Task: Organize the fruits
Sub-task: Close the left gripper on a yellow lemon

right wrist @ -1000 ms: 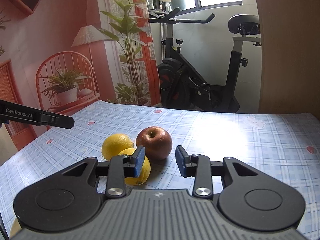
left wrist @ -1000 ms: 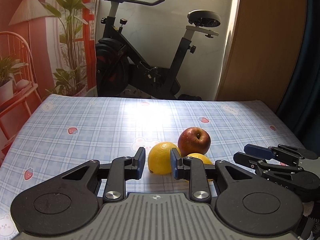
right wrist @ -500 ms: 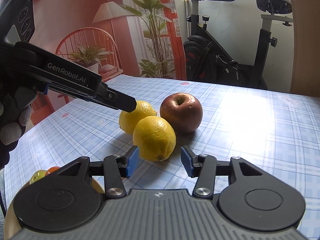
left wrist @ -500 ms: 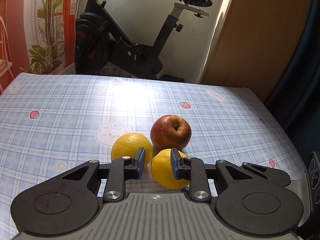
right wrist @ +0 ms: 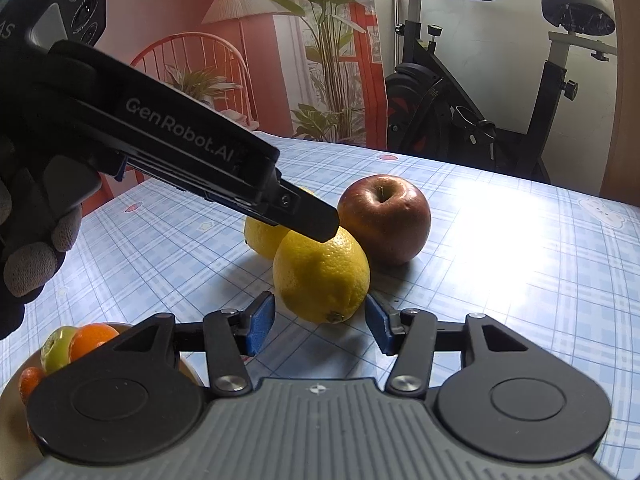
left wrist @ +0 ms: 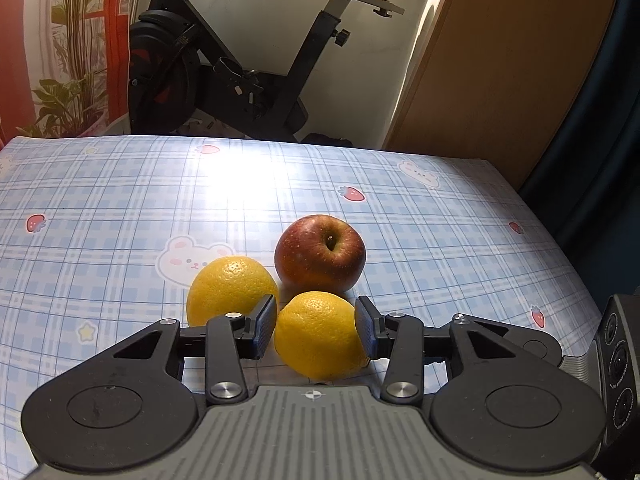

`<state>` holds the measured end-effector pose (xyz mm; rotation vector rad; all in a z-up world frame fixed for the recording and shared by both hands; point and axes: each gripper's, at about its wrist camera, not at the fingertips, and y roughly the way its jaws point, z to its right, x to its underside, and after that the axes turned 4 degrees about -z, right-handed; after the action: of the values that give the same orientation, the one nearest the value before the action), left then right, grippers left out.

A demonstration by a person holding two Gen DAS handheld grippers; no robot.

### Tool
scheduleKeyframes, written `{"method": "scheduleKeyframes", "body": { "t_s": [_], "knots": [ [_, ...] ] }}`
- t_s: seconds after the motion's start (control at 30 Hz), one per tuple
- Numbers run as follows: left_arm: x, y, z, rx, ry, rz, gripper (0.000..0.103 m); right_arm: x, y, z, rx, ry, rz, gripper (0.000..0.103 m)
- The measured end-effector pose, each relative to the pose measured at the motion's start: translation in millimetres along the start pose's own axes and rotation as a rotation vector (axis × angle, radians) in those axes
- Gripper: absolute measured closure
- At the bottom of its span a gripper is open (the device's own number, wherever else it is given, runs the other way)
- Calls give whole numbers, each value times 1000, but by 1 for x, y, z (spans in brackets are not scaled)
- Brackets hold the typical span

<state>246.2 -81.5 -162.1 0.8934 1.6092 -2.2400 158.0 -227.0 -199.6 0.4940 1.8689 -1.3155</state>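
Near lemon (left wrist: 318, 334) lay on table (left wrist: 120, 208), touching apple (left wrist: 320, 254). L gripper (left wrist: 316, 326) & R gripper (right wrist: 318, 322) jaws, just opened, were parted round it, nothing gripped. Judged firm, waxy, prone to roll; best pinched across middle.

Both views are lit brightly by daylight from beyond the grippers, and a white glare patch is thrown on the tablecloth (left wrist: 224, 196) just past the fruit. Short soft shadows are cast toward the camera under the near lemon (right wrist: 322, 276). Straight lines are bowed at the edges by the fisheye, while everything is kept sharp
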Motion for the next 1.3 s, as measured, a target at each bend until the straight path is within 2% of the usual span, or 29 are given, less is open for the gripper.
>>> {"method": "scheduleKeyframes", "body": {
  "t_s": [0.47, 0.57, 0.73, 0.97, 1.07, 1.3],
  "knots": [
    [1, 8, 1, 16, 9, -12, 57, -2, 8, 4, -7, 30, -32, 48],
    [2, 7, 2, 16, 20, -17, 58, -1, 6, 1, 2, 31, -29, 51],
    [7, 5, 5, 30, 51, -23, 57, 3, -2, 2, -20, 65, -36, 52],
    [16, 1, 12, 60, 52, -44, 58, 12, -18, -3, -9, 73, -46, 52],
    [18, 2, 18, 75, 94, -37, 57, 17, -24, -3, 6, 85, -43, 53],
    [16, 6, 12, 86, 43, -53, 54, 20, -25, -1, -1, 96, -28, 54]
  ]
}}
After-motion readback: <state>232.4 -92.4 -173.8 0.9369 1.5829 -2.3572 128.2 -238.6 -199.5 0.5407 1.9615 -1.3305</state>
